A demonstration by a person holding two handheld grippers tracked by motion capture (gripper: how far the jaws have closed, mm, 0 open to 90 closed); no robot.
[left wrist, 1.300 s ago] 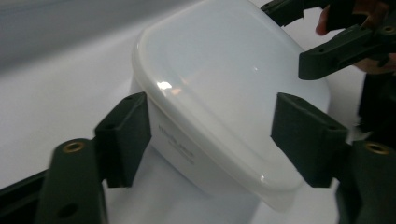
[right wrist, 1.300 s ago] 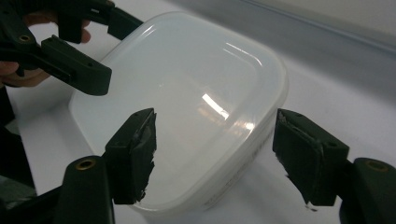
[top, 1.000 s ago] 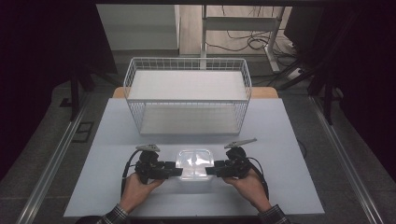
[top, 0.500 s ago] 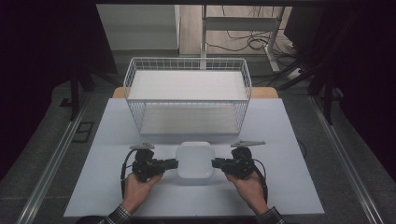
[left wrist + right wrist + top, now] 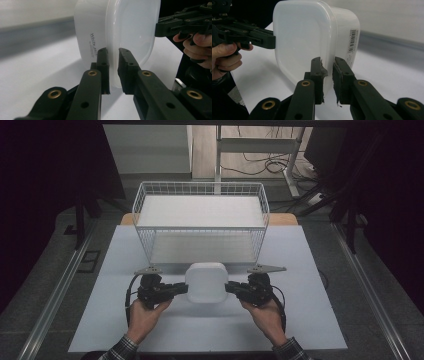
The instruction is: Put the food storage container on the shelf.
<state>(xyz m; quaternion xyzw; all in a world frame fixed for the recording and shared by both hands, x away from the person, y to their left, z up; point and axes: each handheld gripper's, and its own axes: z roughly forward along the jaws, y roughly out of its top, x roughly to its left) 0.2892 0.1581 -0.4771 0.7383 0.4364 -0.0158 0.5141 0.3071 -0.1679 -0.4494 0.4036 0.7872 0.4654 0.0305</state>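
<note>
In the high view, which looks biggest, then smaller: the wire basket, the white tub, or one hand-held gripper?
1. Wire basket, clearly the largest.
2. White tub.
3. Left hand-held gripper, a bit smaller than the tub; the tub is lifted closer to the camera, so that gap is unsure.

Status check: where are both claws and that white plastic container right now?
Left claw and right claw just closed, each clamped on the rim of the white container. Container held between them, turned on its side. Wire basket right behind it.
</note>
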